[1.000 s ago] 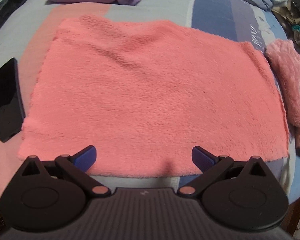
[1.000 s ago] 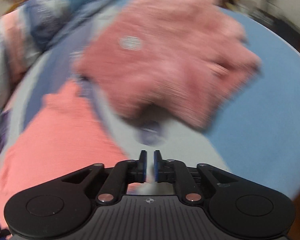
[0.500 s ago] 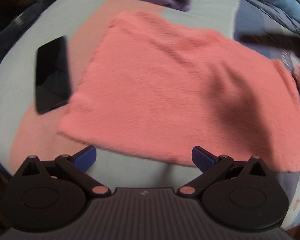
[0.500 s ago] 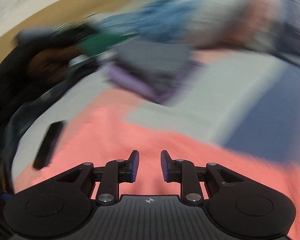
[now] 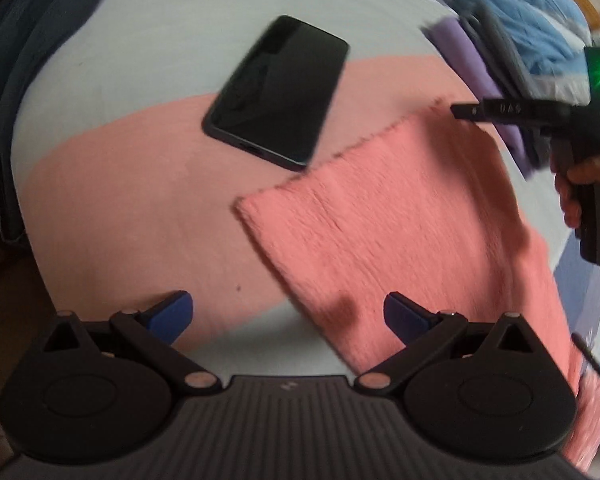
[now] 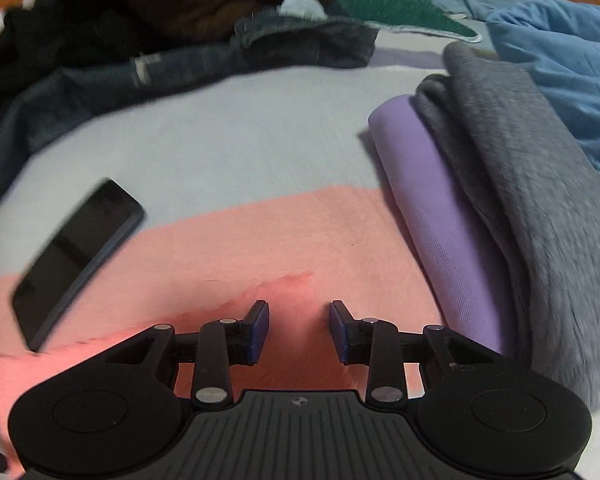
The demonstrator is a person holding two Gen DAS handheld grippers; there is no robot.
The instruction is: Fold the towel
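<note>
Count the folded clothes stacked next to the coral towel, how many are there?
2. A purple folded garment lies on the bed just right of the coral towel, and a grey folded garment sits on top of it. More could be hidden underneath.

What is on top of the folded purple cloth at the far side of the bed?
A folded grey cloth lies on the purple cloth, covering most of it; only the purple's near edge shows. Whatever sits under the pair, beyond the bedsheet, is hidden.
</note>
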